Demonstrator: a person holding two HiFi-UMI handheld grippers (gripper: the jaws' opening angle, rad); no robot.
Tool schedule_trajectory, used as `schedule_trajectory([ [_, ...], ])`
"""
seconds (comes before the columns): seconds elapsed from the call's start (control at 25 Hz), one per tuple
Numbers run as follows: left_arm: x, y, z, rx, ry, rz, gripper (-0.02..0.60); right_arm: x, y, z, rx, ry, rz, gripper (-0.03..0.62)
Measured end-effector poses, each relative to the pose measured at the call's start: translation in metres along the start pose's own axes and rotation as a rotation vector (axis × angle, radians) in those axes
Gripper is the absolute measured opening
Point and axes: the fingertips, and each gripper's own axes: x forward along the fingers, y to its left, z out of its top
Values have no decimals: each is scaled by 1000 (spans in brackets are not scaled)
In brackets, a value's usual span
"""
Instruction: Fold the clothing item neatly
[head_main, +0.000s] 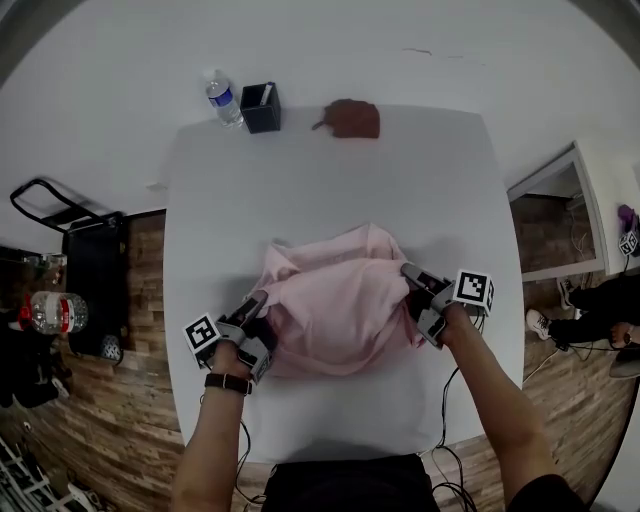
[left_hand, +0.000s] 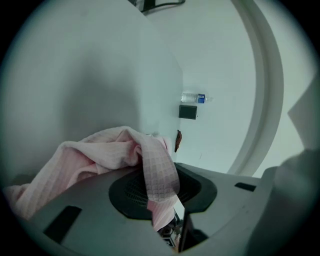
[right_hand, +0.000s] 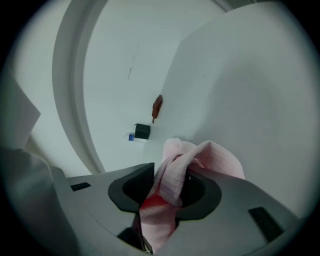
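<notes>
Head view, garment (head_main: 340, 300), bottle (head_main: 224, 98), box (head_main: 261, 108), brown lump (head_main: 350, 118)

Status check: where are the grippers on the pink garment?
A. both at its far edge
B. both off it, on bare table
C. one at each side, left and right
C: the left gripper is at the left side of the pink garment, the right gripper at its right, fabric between each one's jaws.

We had a water bottle (head_main: 225, 100) just beside a small black box (head_main: 261, 108) at the far edge of the white table (head_main: 330, 190), with a brown lump (head_main: 350, 119) further along. A black case (head_main: 95, 290) sat on the wood floor (head_main: 140, 400).
</notes>
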Motion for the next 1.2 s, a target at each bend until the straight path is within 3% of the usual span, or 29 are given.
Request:
schedule_trajectory([
  [0.16, -1, -16, -3, -13, 0, -51, 139, -1, 16, 1, -40, -14, 48, 197],
  [0.36, -22, -64, -24, 9, 47, -136, 201, -58, 47, 9, -99, 21, 116, 213],
  [0.44, -31, -83, -32, 28, 69, -177, 201, -70, 61, -23, -199, 144, 139, 212],
  [0.52, -38, -101, -42, 68, 98, -215, 201, -70, 73, -85, -243, 300, 169, 212],
  [0.6, -41, -111, -55, 145, 142, -231, 201, -68, 60, -149, -249, 425, 111, 212],
  [0.68, -40, -111, -66, 244, 195, -212, 199, -67, 27, -190, -318, 507, -40, 212],
  [0.76, -38, -99, -74, 397, 260, -148, 196, -64, 7, -202, -492, 522, -173, 212],
  [0.92, -29, -63, -63, 968, 413, 113, 173, -64, 5, -169, -1148, 483, -319, 212],
  [0.96, -25, -58, -58, 1095, 448, 167, 173, -63, 7, -159, -1271, 485, -335, 212],
  [1.0, -22, -55, -52, 1193, 478, 205, 173, -63, 8, -147, -1326, 477, -351, 212],
  [1.04, -18, -54, -47, 1262, 502, 229, 173, -62, 9, -133, -1311, 450, -365, 212],
  [1.16, -9, -55, -32, 1382, 535, 271, 173, -59, 5, -82, -1082, 319, -397, 212],
  [1.2, -5, -54, -29, 1414, 546, 284, 173, -59, 3, -71, -1049, 309, -412, 212],
])
